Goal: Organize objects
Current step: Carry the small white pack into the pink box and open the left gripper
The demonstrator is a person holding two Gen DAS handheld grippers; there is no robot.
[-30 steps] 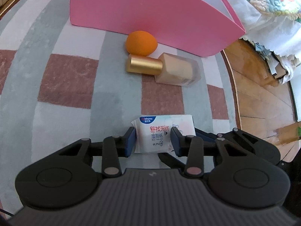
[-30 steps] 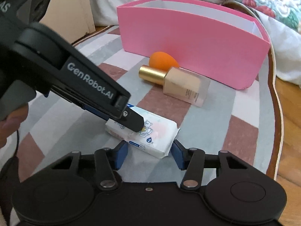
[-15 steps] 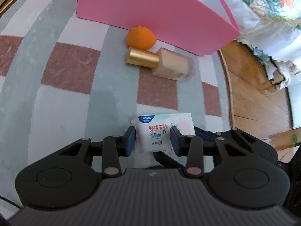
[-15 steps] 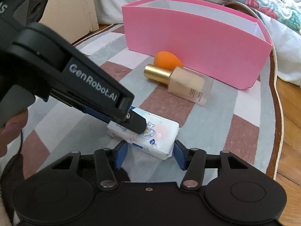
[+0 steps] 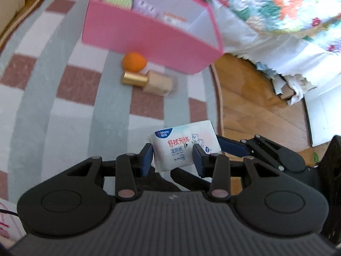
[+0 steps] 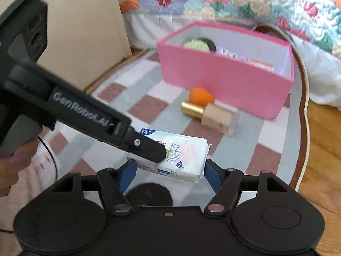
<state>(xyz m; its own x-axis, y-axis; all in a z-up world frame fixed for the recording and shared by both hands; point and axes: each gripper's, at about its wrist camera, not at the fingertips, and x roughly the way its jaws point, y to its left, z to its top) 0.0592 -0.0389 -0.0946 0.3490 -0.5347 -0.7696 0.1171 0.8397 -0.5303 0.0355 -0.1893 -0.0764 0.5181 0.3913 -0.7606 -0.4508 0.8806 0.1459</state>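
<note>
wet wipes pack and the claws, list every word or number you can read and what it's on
"ishurou": blue corner tab of the white wet wipes pack.
"舒拭无忧": red characters on the pack's front.
"湿厕纸": dark characters below those.
"7": blue drop on the pack's face, right wrist view.
"GenRobot.AI": side of the black left claw, blurred but legible.
Unreadable: small line under "湿厕纸", print on the beige gold-capped foundation bottle, labels inside the pink rectangular box.

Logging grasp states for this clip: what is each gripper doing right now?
Left gripper: closed on the wipes pack, lifted off the rug.
Right gripper: fingers open, flanking the same pack, not clamping it.
</note>
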